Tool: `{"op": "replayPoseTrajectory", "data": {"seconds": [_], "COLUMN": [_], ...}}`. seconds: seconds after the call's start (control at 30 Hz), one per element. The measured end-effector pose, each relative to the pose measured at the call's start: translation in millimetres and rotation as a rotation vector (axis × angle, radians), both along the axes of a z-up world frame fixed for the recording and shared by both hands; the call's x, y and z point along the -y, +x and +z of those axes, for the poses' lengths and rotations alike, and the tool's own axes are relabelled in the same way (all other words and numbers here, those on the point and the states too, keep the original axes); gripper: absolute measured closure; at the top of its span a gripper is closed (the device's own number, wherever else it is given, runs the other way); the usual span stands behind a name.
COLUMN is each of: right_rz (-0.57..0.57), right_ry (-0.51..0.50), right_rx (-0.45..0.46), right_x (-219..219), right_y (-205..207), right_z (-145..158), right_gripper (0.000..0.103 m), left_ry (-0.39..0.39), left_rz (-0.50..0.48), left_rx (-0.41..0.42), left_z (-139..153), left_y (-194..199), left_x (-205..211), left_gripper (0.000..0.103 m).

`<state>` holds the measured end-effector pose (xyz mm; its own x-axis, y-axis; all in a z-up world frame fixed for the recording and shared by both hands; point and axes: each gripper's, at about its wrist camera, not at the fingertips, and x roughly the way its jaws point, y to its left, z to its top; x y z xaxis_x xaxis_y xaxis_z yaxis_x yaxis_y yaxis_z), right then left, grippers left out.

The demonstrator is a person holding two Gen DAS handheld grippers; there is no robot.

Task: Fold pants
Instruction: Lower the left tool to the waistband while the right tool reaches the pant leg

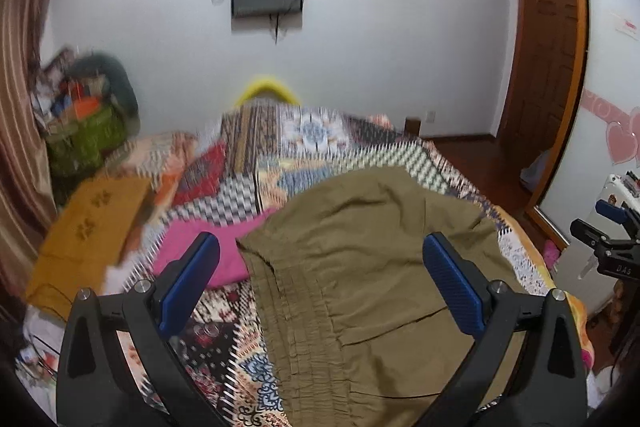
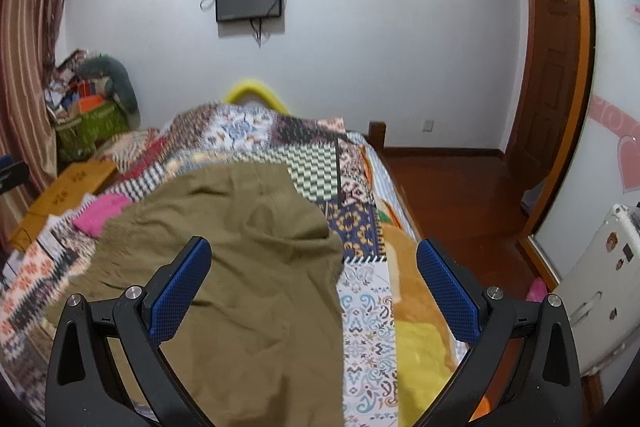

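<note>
The olive pants [image 1: 360, 267] lie spread on the quilted bed [image 1: 248, 187], filling the lower centre of both views (waistband nearest, low in the left view), while the left gripper [image 1: 320, 283] and right gripper [image 2: 312, 287] hover above with fingers apart and empty, seemingly lining up a grasp.

Left gripper [image 1: 320, 279] and right gripper [image 2: 314, 285], black frames, blue textured pads, silver screws, seemingly identical
</note>
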<state>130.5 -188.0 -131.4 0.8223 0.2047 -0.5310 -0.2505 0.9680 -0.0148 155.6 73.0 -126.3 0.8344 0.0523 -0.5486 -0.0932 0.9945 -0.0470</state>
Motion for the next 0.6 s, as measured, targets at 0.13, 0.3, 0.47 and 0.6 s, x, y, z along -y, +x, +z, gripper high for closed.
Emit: {"op": "replayPoseTrajectory", "data": {"seconds": [0.13, 0.3, 0.47, 0.6], "right_rz": [0.012, 0.012, 0.018, 0.035], "right_ry": [-0.007, -0.014, -0.039, -0.042], "right_rx": [-0.046, -0.088, -0.142, -0.198], "right_x": [1.6, 1.0, 1.8, 3.8], "right_y": [16.6, 36.7, 59.2, 77.8], "right_z": [-14.0, -32.3, -53.8, -71.4], "right_gripper": [0.001, 0.001, 0.001, 0.005], "left_ry": [-0.033, 0.029, 0.000, -0.030], "left_rz": [0.036, 0.068, 0.022, 0.015], "left_rx": [-0.068, -0.156, -0.266, -0.331], "left_z": [-29.1, -66.3, -101.2, -121.2], "left_y": [19.7, 45.6, 68.2, 83.5], "left_x": [-16.7, -27.7, -33.0, -36.5], "left_gripper": [0.000, 0.000, 0.000, 0.012]}}
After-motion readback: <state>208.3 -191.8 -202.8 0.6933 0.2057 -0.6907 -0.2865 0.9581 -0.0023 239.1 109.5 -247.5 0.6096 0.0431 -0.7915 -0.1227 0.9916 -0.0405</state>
